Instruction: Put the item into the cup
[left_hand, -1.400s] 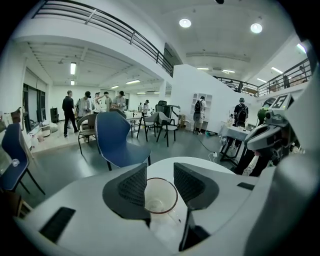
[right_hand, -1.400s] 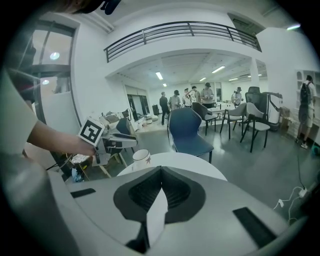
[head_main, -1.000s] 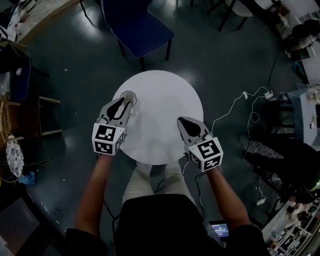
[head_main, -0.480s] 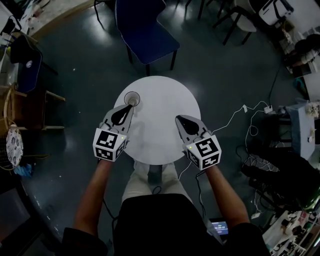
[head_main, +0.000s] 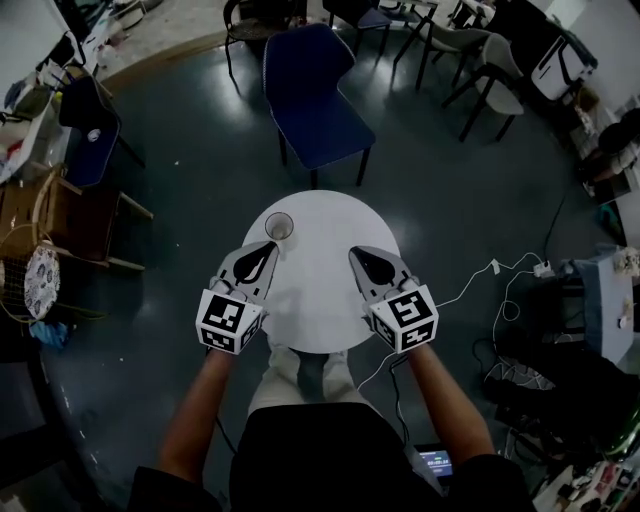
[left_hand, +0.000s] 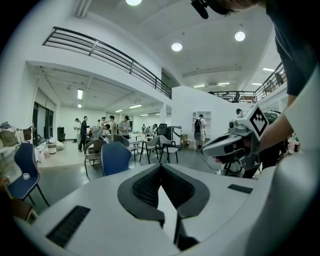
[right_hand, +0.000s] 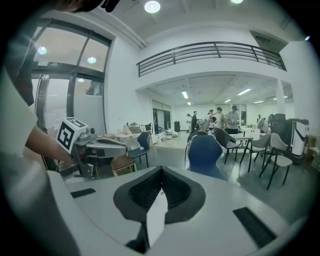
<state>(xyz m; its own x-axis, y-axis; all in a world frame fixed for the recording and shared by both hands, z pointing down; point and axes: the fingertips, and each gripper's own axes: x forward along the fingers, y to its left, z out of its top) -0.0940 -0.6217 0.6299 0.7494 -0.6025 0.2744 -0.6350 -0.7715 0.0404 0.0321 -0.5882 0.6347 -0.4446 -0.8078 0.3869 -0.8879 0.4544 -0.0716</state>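
A small clear cup (head_main: 279, 226) stands near the far left edge of the round white table (head_main: 325, 300). What it holds cannot be made out, and no loose item shows on the table. My left gripper (head_main: 269, 245) hovers just short of the cup, apart from it, shut with nothing between its pads (left_hand: 161, 166). My right gripper (head_main: 354, 253) hangs over the table's right half, also shut and empty (right_hand: 161, 170). Each gripper view looks level across the room and catches the other gripper, not the cup.
A blue chair (head_main: 315, 100) stands just beyond the table. More chairs (head_main: 480, 60) fill the back right, and wooden furniture (head_main: 60, 215) stands at the left. White cables (head_main: 490, 270) trail over the dark floor on the right. People stand far off (left_hand: 102, 130).
The left gripper has drawn back from over the cup toward me and now stands clear of it. The head view has tilted up, showing more of the room. The right gripper kept its place.
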